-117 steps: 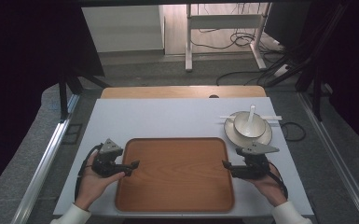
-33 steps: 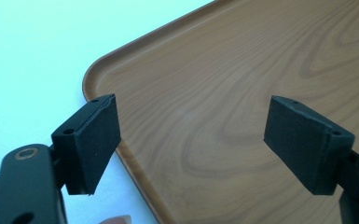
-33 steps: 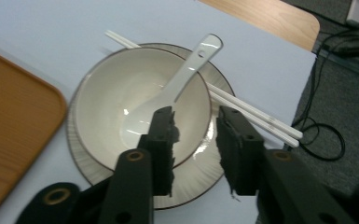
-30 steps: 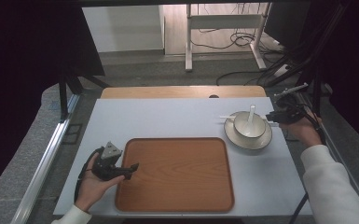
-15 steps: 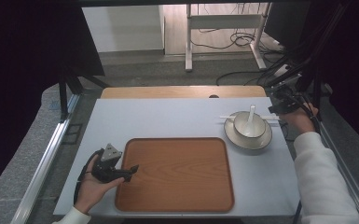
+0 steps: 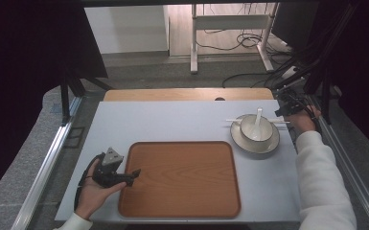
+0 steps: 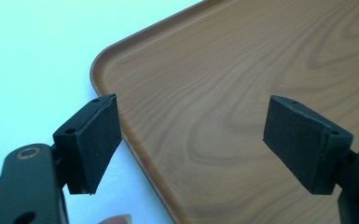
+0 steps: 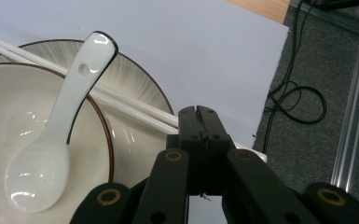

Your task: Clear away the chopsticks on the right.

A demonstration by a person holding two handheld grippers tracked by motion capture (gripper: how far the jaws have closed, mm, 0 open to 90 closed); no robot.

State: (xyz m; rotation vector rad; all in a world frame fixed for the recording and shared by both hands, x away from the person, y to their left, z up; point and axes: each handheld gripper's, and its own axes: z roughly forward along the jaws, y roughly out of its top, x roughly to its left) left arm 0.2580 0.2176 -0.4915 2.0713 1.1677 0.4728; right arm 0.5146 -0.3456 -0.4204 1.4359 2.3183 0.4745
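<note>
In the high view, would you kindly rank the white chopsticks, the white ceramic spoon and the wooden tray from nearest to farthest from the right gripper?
1. White chopsticks, across the plate's far rim, beside the right gripper.
2. White ceramic spoon, standing in the bowl, farther left.
3. Wooden tray, table centre, towards the person.

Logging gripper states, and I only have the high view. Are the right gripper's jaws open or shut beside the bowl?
Observer: Shut. In the right gripper view, the right gripper has its jaws pressed together, with the tips over the chopsticks.
Operator: Is it holding them?
Observer: I can't tell. The chopsticks run under the tips and come out on the other side.
Operator: And the left one?
Observer: The left gripper is open, with its jaws set wide above the rim of the tray near a corner.
</note>
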